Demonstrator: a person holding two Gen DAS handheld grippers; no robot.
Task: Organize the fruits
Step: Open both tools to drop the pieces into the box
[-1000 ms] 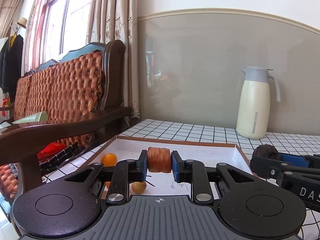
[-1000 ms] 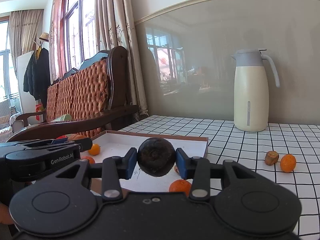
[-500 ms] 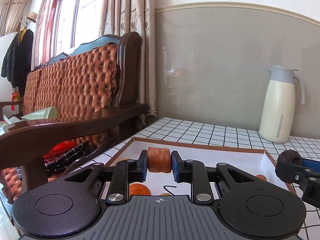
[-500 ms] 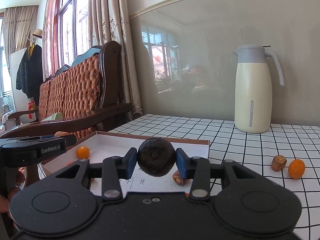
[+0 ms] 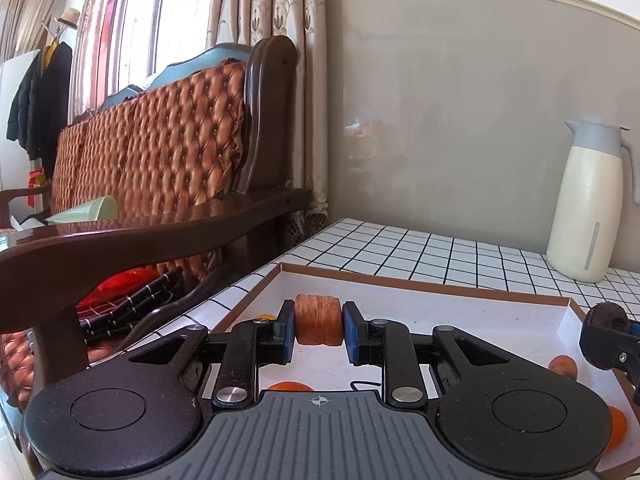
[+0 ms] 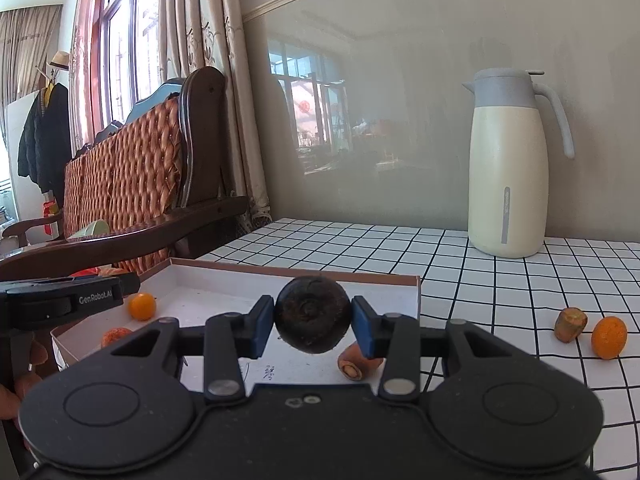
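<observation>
An orange ridged chunk (image 5: 318, 319) is held in the left claw (image 5: 318, 326) and a dark round fruit (image 6: 313, 314) in the right claw (image 6: 313, 322), both over the white tray (image 6: 224, 280); each should be lowered close to the tray floor before release, clear of fruit already there

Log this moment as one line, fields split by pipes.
left gripper: shut on brown ridged piece | right gripper: shut on dark round fruit | both over white tray | table: orange, brown stub
</observation>
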